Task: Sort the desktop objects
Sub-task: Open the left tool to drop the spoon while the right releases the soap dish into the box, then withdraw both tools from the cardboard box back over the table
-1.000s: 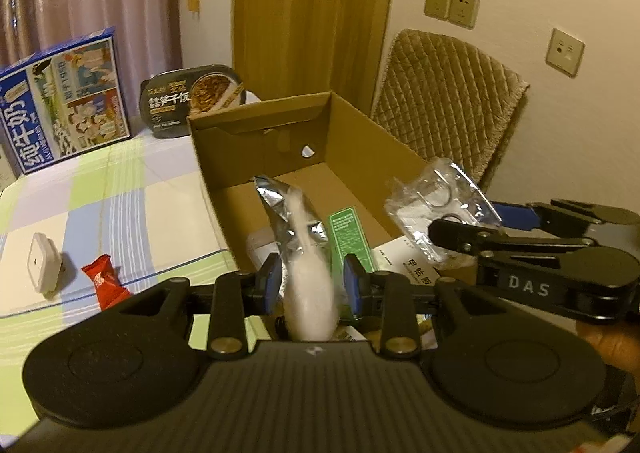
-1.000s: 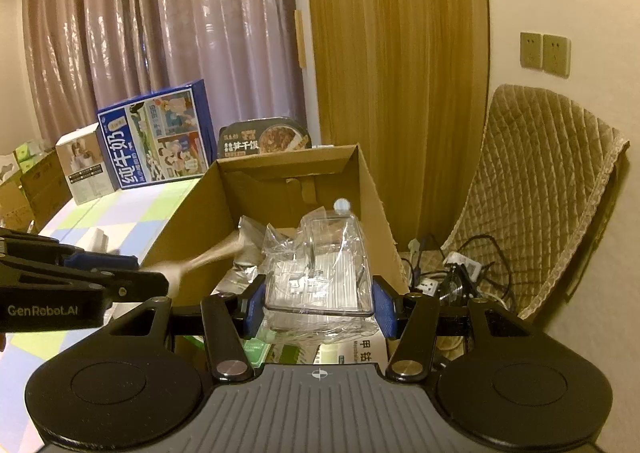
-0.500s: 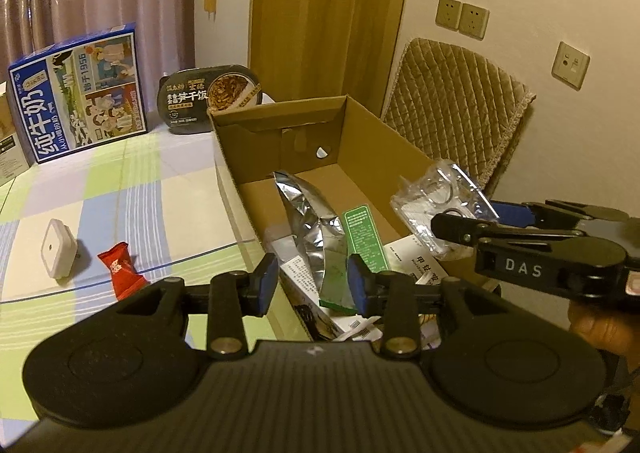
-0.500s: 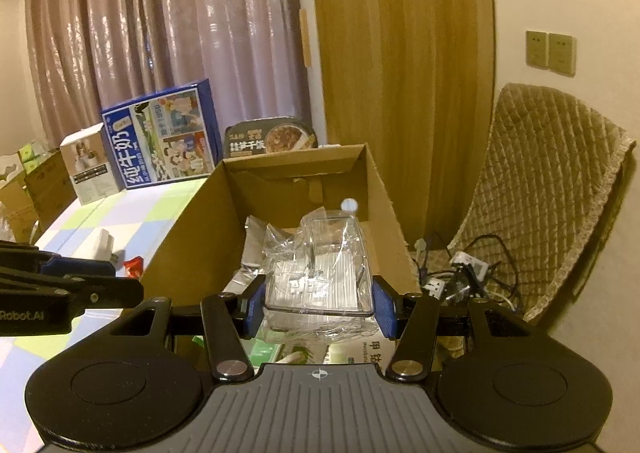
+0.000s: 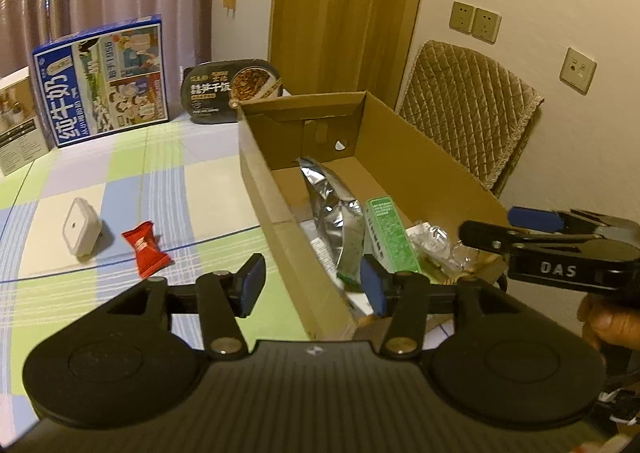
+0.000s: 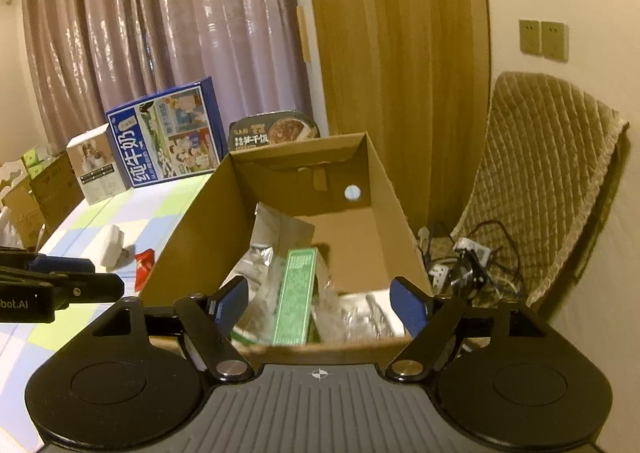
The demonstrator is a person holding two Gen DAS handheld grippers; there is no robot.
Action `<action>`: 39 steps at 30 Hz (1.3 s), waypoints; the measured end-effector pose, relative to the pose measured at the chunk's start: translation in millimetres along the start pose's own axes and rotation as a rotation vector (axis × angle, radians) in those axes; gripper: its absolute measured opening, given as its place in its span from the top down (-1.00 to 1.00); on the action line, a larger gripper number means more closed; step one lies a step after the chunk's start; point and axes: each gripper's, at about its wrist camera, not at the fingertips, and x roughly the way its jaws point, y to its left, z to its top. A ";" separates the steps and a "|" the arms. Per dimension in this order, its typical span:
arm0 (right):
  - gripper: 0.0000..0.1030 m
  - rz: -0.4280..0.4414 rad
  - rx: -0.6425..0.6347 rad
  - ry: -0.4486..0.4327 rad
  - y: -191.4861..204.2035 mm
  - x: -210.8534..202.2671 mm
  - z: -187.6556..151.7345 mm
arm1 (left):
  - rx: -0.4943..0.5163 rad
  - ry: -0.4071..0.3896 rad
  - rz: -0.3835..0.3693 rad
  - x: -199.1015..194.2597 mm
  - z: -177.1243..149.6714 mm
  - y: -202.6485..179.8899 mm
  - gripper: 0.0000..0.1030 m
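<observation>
An open cardboard box [image 5: 256,173] [image 6: 188,229] stands at the right edge of the checked table [image 5: 168,189]. In it lie a silver foil bag [image 5: 332,201] [image 6: 276,233], a green carton [image 5: 386,237] [image 6: 298,293] and a crumpled clear plastic package [image 5: 434,241] [image 6: 360,317]. A red snack packet [image 5: 144,249] [image 6: 144,261] and a white adapter [image 5: 82,229] [image 6: 112,241] lie on the table left of the box. My left gripper [image 5: 313,287] [image 6: 104,278] hovers over the box's near left corner, jaws opening, nothing between them. My right gripper [image 6: 320,303] [image 5: 490,223] is above the box's near end, jaws opening, pressing on nothing.
A blue milk carton case [image 5: 104,81], a black instant-meal bowl [image 5: 232,89] and a white box [image 6: 94,165] stand at the table's far side. A quilted chair [image 6: 552,181] and a tangle of cables with a power strip [image 6: 464,257] are right of the box.
The white object left my left gripper, which then widened and drew back leftward. My right gripper let go of the clear plastic package, which dropped into the box.
</observation>
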 end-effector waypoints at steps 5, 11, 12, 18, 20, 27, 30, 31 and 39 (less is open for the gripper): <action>-0.61 0.006 0.002 0.019 10.3 -12.3 -5.8 | -0.009 -0.007 0.015 -15.7 -8.7 7.1 -0.16; -0.79 0.025 0.014 0.053 28.4 -23.8 -9.1 | -0.026 -0.020 0.036 -36.9 -20.3 17.1 -0.45; -0.81 0.027 0.013 0.057 31.7 -25.1 -9.6 | -0.029 -0.023 0.043 -40.5 -22.3 18.8 -0.47; -0.96 0.036 -0.015 0.063 53.8 -32.5 -9.5 | -0.081 -0.032 0.077 -60.6 -37.8 40.7 -0.71; -0.96 0.044 -0.028 0.068 61.5 -33.9 -9.5 | -0.096 -0.031 0.091 -66.1 -43.3 48.0 -0.79; -0.96 0.080 -0.069 0.091 89.6 -33.0 -15.0 | -0.123 -0.019 0.156 -83.0 -66.7 76.3 -0.97; -0.96 0.103 -0.083 0.099 101.0 -32.3 -18.0 | -0.142 -0.010 0.175 -87.4 -74.9 88.9 -0.97; -0.96 0.111 -0.089 0.101 104.9 -31.9 -18.6 | -0.147 -0.008 0.185 -89.1 -77.2 93.6 -0.97; -0.96 0.176 -0.137 0.109 136.8 -26.4 -21.5 | -0.195 -0.003 0.243 -101.4 -91.0 132.0 -0.97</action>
